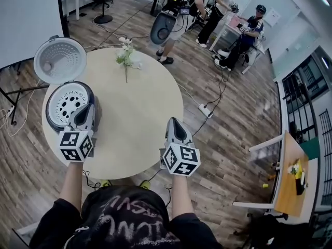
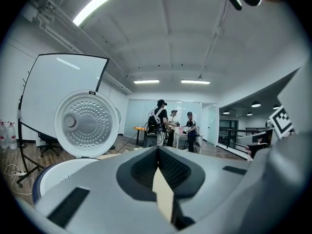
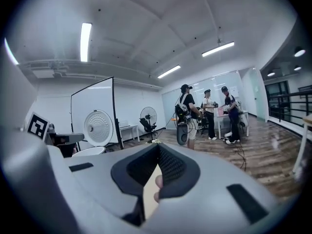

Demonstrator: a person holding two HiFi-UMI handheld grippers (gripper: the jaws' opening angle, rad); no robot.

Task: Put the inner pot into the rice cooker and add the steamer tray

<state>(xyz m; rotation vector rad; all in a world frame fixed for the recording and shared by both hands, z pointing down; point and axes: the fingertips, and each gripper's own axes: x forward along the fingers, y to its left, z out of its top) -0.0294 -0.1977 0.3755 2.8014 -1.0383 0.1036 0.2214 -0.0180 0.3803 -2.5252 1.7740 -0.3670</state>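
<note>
At the left edge of the desk the rice cooker stands open, the perforated steamer tray seated in its mouth. It looks light, stiff and slick, best pinched at its rim. Your left gripper and right gripper hold their fingers together, empty.

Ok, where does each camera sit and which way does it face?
Head view: on the person's head, steeply down at the table and rice cooker; forearms, left hand-held gripper and right hand-held gripper show.
Left gripper view: on that hand-held gripper, along its shut jaws toward the cooker's open lid.
Right gripper view: on that hand-held gripper, along its shut jaws across the room.
Shared: the lid and the standing people, in all three.
</note>
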